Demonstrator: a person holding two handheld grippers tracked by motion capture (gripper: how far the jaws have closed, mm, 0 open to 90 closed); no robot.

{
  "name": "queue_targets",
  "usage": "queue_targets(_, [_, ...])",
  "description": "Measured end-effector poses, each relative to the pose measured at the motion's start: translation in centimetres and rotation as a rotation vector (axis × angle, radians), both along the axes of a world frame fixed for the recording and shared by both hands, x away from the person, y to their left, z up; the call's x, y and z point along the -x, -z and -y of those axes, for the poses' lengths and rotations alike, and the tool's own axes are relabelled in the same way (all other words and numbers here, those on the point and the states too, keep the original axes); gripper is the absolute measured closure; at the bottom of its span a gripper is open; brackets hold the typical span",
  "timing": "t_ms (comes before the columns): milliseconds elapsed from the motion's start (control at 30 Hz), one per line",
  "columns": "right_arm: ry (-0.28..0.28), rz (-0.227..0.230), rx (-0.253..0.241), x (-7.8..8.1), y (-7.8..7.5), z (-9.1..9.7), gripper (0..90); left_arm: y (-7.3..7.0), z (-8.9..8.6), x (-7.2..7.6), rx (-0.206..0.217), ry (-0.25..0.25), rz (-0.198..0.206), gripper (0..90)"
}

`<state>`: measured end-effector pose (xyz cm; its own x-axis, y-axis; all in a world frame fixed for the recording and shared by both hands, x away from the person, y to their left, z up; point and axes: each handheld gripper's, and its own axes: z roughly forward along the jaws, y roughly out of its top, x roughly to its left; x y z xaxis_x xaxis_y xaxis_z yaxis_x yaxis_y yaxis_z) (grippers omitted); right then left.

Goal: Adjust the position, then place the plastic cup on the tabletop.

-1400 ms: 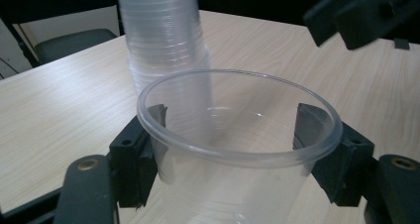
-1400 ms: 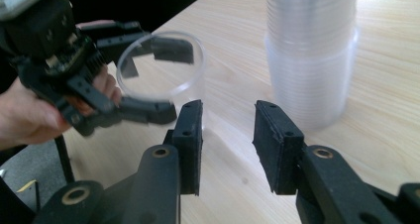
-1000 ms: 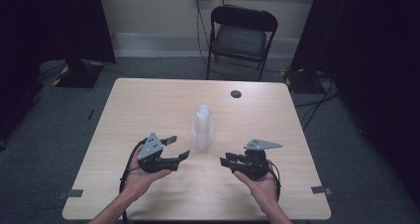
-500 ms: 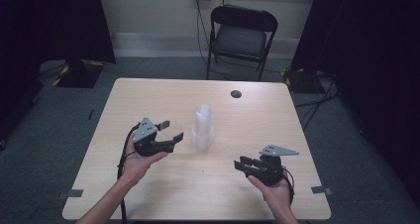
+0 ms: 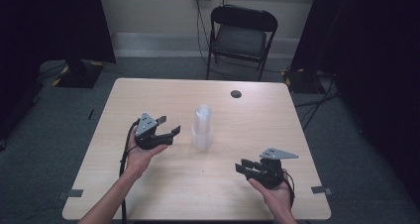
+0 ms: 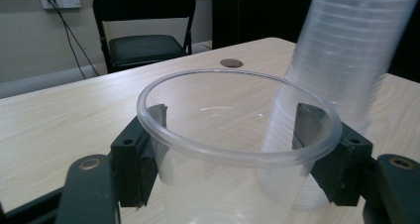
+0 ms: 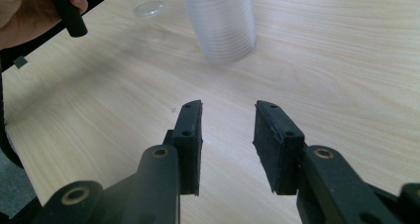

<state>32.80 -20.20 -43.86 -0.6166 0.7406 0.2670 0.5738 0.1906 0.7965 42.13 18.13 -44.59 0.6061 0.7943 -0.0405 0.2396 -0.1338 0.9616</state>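
One clear cup (image 6: 237, 149) in left gripper (image 6: 237, 135), cup stack (image 5: 203, 127) nearby, no legible text

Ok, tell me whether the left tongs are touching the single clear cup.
Touching. The left gripper view shows the left tongs with both pads pressed against opposite sides of the single clear cup, just under its rim.

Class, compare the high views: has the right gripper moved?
Yes. The right gripper has moved toward the table's near right corner, away from the cup stack.
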Motion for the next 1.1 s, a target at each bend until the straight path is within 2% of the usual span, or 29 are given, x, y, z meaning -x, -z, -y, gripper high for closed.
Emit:
queue_targets(100, [-0.004,-0.002,0.003,0.0,0.1,-0.1,63.7,0.4,-0.2,-0.5,0.002,-0.019,0.001,29.9])
queue_targets(167, [-0.004,-0.008,0.007,-0.1,0.4,-0.2,63.7,0.5,-0.3,-1.0,-0.018,-0.024,-0.018,29.8])
queue_targets(200, [-0.004,-0.008,0.007,-0.1,0.4,-0.2,63.7,0.5,-0.4,-1.3,-0.022,-0.024,-0.014,29.8])
queue_targets(267, [-0.001,-0.010,0.007,-0.1,0.4,-0.2,63.7,0.5,-0.6,-1.9,-0.015,-0.025,-0.021,29.5])
queue_targets(300, [0.000,-0.009,0.005,-0.2,0.4,-0.1,63.7,0.8,-0.9,-2.3,-0.010,-0.052,-0.013,29.4])
queue_targets(400, [0.003,-0.011,0.007,-0.2,0.5,0.0,63.7,1.2,-1.1,-2.8,0.001,-0.069,-0.019,29.3])
queue_targets(500, [0.010,-0.019,0.005,-0.4,0.7,0.0,63.7,2.0,-1.2,-3.4,0.003,-0.076,-0.047,29.2])
queue_targets(533, [0.011,-0.020,0.004,-0.5,0.7,0.0,63.7,2.3,-1.2,-3.6,-0.010,-0.081,-0.054,29.1])
queue_targets(567, [0.012,-0.019,0.006,-0.6,0.7,-0.1,62.9,2.6,-1.3,-3.7,-0.010,-0.078,-0.076,29.0])
queue_targets(733, [0.015,-0.021,0.002,-0.8,0.8,-0.1,62.7,2.9,-1.0,-3.8,-0.021,-0.069,-0.087,28.8])
queue_targets(767, [0.015,-0.024,0.002,-0.9,0.9,-0.1,62.7,2.9,-1.0,-3.8,-0.037,-0.064,-0.079,28.6])
queue_targets(1067, [0.022,-0.033,-0.012,-1.1,1.2,0.3,61.6,3.2,-1.5,-3.5,-0.023,-0.072,-0.103,27.3])
queue_targets(1100, [0.023,-0.031,-0.012,-1.1,1.2,0.3,61.6,3.3,-1.5,-3.4,-0.032,-0.067,-0.108,27.2])
